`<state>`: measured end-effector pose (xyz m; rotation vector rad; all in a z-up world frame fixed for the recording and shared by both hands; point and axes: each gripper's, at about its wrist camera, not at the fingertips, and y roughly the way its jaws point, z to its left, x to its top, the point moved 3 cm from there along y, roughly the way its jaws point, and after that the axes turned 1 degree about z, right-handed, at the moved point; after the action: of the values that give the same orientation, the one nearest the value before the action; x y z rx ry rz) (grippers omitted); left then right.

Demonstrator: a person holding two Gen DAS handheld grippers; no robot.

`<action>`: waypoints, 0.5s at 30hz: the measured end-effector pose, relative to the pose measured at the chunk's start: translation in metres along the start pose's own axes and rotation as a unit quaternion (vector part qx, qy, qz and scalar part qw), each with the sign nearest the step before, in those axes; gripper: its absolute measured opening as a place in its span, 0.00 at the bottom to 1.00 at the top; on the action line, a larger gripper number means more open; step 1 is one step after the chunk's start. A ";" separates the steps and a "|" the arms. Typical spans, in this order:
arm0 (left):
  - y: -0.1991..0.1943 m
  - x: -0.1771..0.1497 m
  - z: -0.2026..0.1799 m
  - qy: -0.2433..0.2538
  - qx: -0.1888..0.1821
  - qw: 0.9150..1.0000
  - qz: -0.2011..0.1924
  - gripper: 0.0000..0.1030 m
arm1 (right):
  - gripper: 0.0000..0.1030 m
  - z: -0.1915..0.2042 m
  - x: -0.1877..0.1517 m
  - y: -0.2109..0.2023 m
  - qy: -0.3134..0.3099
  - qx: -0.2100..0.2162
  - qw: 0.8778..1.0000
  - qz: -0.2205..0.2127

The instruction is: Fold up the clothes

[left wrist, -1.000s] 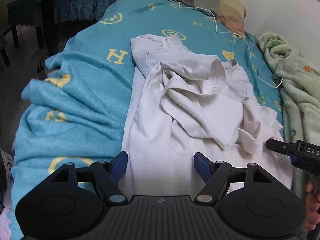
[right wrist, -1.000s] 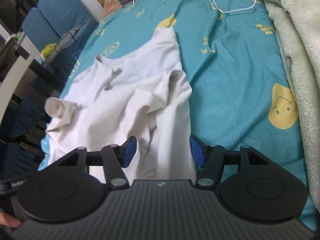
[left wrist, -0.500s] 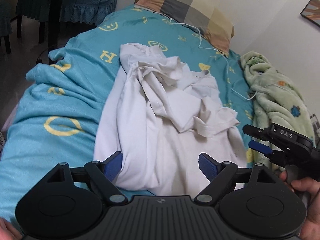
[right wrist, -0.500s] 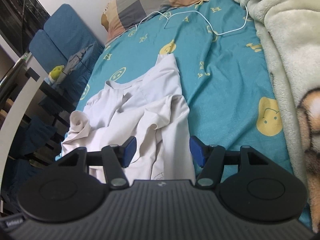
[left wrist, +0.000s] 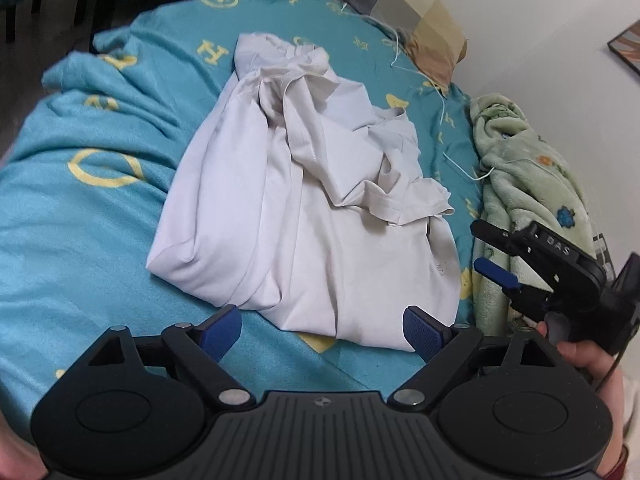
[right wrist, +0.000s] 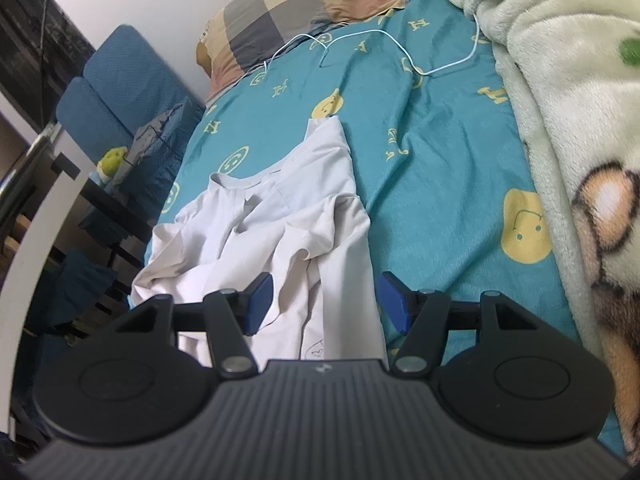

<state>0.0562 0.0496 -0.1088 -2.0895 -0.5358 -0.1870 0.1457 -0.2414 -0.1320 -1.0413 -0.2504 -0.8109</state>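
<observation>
Bedroom scene, with a teal bedsheet [left wrist: 92, 216] printed with yellow smileys and big letters; I can make out an "H" and an "O" on it. A checked pillow [right wrist: 304, 4] sits at the head, a fluffy green blanket [left wrist: 524, 168] along the wall side, and a thin white cable [right wrist: 400, 52] trails across the sheet.

Progress-wise, I'd call it barely started. The white shirt [left wrist: 304, 216] lies mid-bed in a rumpled heap, with a sleeve bunched on top and the collar end twisted. One long side looks roughly turned under, but there's no neat fold anywhere, so it needs flattening first.

The left gripper [left wrist: 320, 326] hovers over the near hem. Its jaws have just been opening, now wide apart with nothing between them. The right gripper [right wrist: 322, 300] is also apart, gripping nothing, above the shirt's right edge.

Only other readable writing: "DAS" on the right gripper's body, seen from the left camera.
</observation>
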 end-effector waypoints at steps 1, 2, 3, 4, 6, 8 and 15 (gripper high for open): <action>0.003 0.001 0.005 -0.019 -0.001 1.000 0.005 0.87 | 0.60 -0.001 0.000 -0.001 0.006 0.002 1.000 0.000; 0.007 0.002 0.010 -0.037 -0.002 0.999 0.009 0.87 | 0.60 -0.003 -0.001 -0.002 0.011 0.003 1.000 0.000; 0.010 0.003 0.016 -0.054 -0.003 0.998 0.013 0.87 | 0.60 -0.004 -0.001 -0.002 0.017 0.005 1.000 0.001; 0.014 0.003 0.022 -0.071 -0.003 0.997 0.018 0.87 | 0.60 -0.005 0.000 -0.003 0.022 0.008 1.000 0.001; 0.020 0.003 0.034 -0.104 -0.003 0.994 0.023 0.87 | 0.60 -0.007 0.000 -0.003 0.031 0.013 0.999 0.000; 0.022 0.005 0.043 -0.128 -0.001 0.992 0.019 0.87 | 0.60 -0.008 0.001 -0.003 0.036 0.016 0.999 0.000; 0.019 0.020 0.052 -0.163 -0.020 0.986 -0.031 0.86 | 0.60 -0.011 -0.001 -0.003 0.056 0.033 0.998 0.009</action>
<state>0.0788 0.0902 -0.1451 -2.1558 -0.7987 0.1137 0.1410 -0.2505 -0.1362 -0.9325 -0.1718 -0.8367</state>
